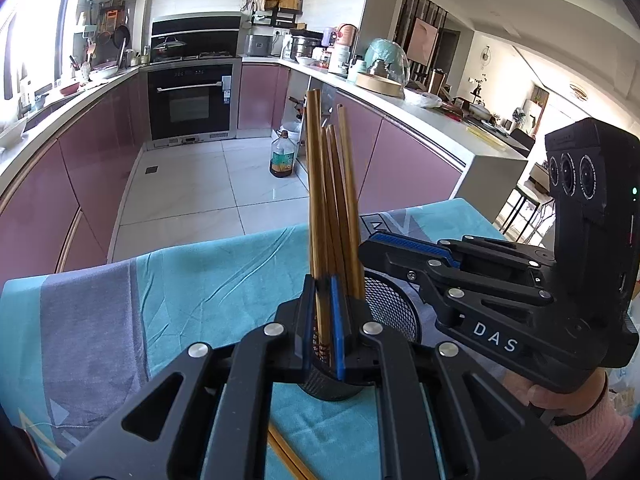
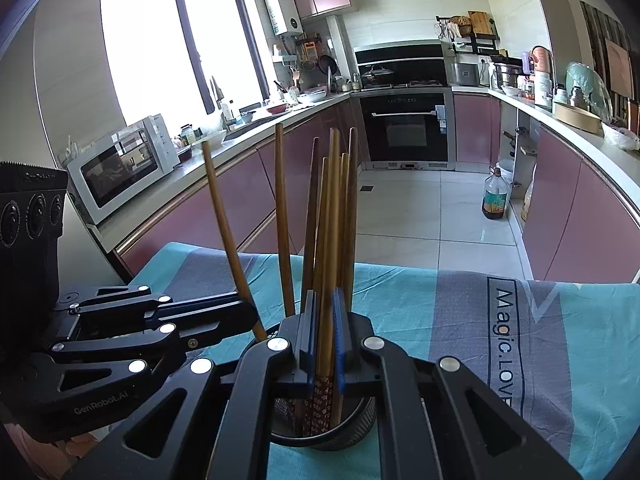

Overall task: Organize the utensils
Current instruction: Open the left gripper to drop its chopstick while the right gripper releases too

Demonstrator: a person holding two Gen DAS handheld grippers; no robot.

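A black mesh cup stands on the teal and grey cloth and holds several brown chopsticks standing upright. My left gripper is shut on a chopstick right over the cup. My right gripper is shut on a chopstick with a patterned end, also standing in the cup. The right gripper body shows to the right in the left wrist view. The left gripper body shows to the left in the right wrist view.
Loose chopsticks lie on the cloth under my left gripper. The table's far edge drops to a tiled floor with an oil bottle. Pink cabinets, an oven and a microwave lie beyond.
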